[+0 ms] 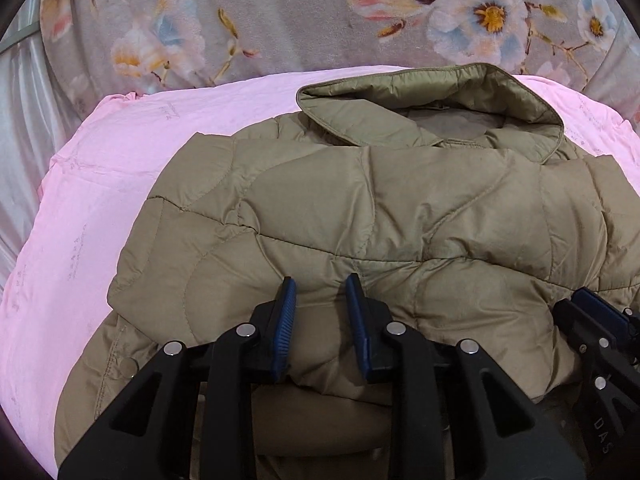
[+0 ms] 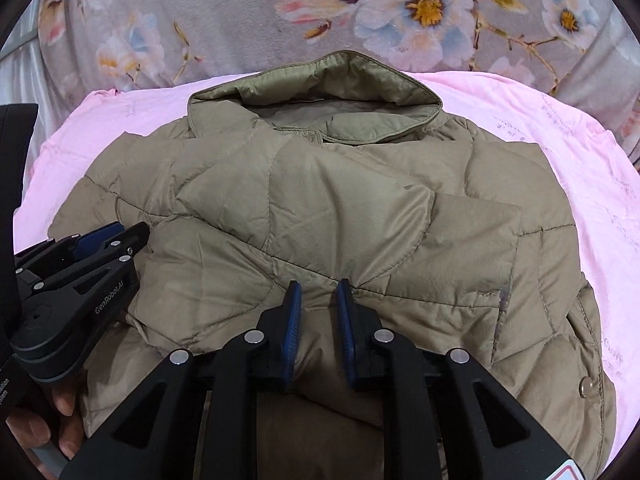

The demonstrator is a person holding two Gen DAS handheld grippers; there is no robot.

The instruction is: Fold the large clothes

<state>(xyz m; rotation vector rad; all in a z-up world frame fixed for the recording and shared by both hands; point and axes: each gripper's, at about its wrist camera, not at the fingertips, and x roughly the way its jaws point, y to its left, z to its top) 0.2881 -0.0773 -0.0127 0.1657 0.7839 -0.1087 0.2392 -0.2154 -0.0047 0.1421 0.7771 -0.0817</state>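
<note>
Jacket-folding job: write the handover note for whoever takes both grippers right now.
Left gripper: jaws apart, nothing pinched, tips over the near folded edge of the quilted jacket.
Right gripper: jaws apart with a narrower gap, nothing pinched, also over the near edge. The two grippers sit side by side.
Jacket: olive, on the pink sheet, collar at the far end toward the floral blanket.
Done: sides look folded in and the lower part appears turned up into a thick bundle.
Left: probably press it flat and tidy the edges; whether another fold is needed cannot be told.
</note>
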